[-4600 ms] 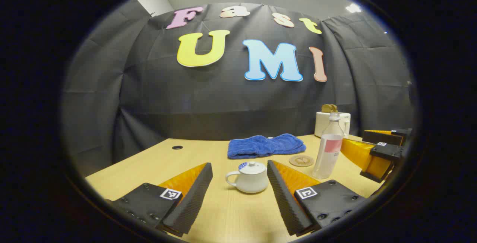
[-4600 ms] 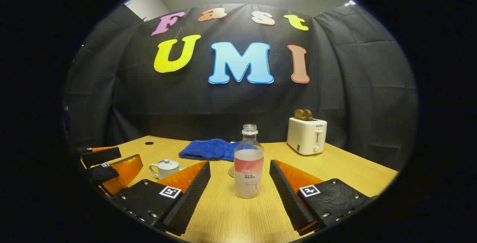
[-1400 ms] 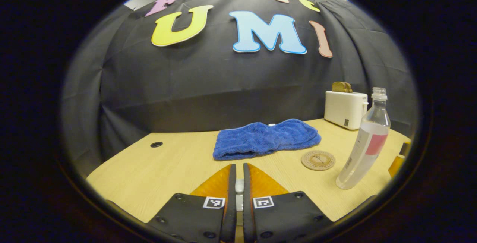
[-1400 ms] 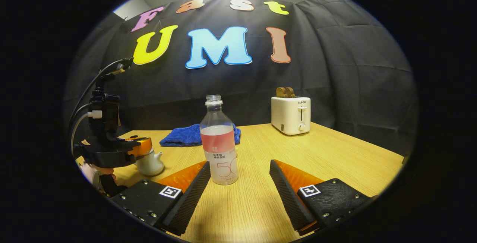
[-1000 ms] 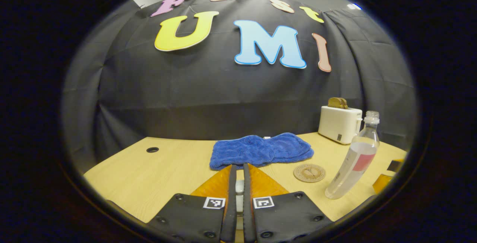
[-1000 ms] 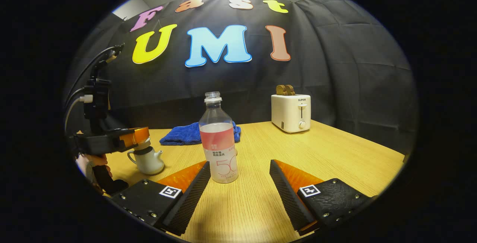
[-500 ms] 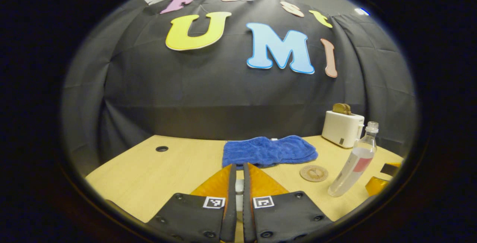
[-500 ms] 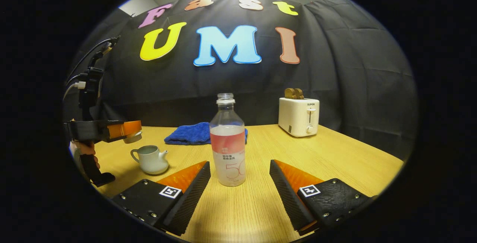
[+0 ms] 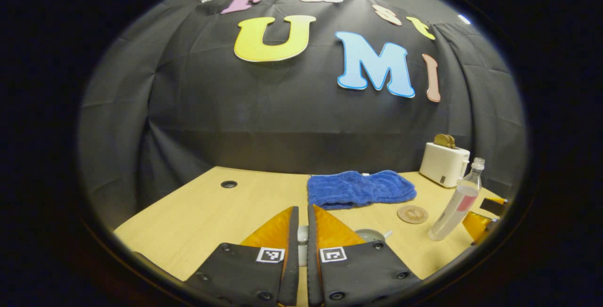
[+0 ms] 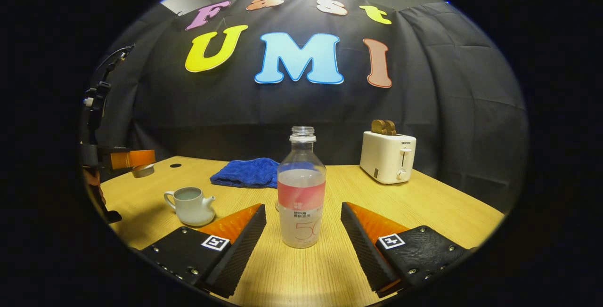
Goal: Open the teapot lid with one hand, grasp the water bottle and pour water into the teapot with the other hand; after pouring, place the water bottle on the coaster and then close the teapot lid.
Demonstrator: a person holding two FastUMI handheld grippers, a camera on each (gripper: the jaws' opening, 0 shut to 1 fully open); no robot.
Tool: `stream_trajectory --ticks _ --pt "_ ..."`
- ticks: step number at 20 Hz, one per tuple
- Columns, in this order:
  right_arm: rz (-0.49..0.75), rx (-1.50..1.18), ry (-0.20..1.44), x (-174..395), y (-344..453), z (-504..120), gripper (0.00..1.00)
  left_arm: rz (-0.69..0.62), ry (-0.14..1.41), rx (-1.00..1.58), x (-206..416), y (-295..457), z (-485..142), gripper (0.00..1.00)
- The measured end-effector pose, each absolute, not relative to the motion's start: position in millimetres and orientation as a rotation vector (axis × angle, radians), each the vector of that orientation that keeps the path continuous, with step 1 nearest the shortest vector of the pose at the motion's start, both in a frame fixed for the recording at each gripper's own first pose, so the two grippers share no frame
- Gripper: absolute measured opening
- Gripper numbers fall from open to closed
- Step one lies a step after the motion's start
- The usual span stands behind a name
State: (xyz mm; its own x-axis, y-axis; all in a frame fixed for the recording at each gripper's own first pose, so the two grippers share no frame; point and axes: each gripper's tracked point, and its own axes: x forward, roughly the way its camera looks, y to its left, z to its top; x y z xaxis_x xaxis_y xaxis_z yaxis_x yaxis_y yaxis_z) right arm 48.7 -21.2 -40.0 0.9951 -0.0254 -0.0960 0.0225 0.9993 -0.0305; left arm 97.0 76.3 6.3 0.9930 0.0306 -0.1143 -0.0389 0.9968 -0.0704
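My left gripper (image 9: 302, 210) is shut on the white teapot lid (image 9: 303, 237), a pale sliver between its fingers. In the right gripper view that gripper (image 10: 141, 160) hangs at the far left above the table, the lid (image 10: 142, 170) under its fingers. The white teapot (image 10: 191, 206) stands open on the table, spout to the right; its rim (image 9: 370, 235) peeks out past my left gripper's right finger. The uncapped water bottle (image 10: 301, 194) stands upright between the fingers of my open right gripper (image 10: 304, 207), untouched. The round wooden coaster (image 9: 412, 214) lies left of the bottle (image 9: 454, 203).
A folded blue towel (image 10: 245, 173) lies at the back of the wooden table (image 10: 424, 208), and a white toaster (image 10: 387, 156) with bread stands at the back right. A cable hole (image 9: 229, 184) sits in the far left of the tabletop.
My left gripper has lifted the lid off the teapot and carried it up and away to the left. My right gripper stays open, and the bottle now stands centred between its fingers.
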Motion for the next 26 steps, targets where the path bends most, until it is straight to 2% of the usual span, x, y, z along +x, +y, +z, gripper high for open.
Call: stream_trajectory --ticks 13,20,26 --pt "-0.035 -0.051 0.132 98 -19 -55 0.99 0.059 0.139 -0.073 73 106 -6 0.14" --pt "-0.041 -0.070 0.155 105 -18 -62 0.78 0.056 0.150 -0.075 72 109 -11 0.14" --pt "-0.063 -0.230 0.121 106 -21 -46 0.75 0.055 0.147 -0.082 69 113 -11 0.14"
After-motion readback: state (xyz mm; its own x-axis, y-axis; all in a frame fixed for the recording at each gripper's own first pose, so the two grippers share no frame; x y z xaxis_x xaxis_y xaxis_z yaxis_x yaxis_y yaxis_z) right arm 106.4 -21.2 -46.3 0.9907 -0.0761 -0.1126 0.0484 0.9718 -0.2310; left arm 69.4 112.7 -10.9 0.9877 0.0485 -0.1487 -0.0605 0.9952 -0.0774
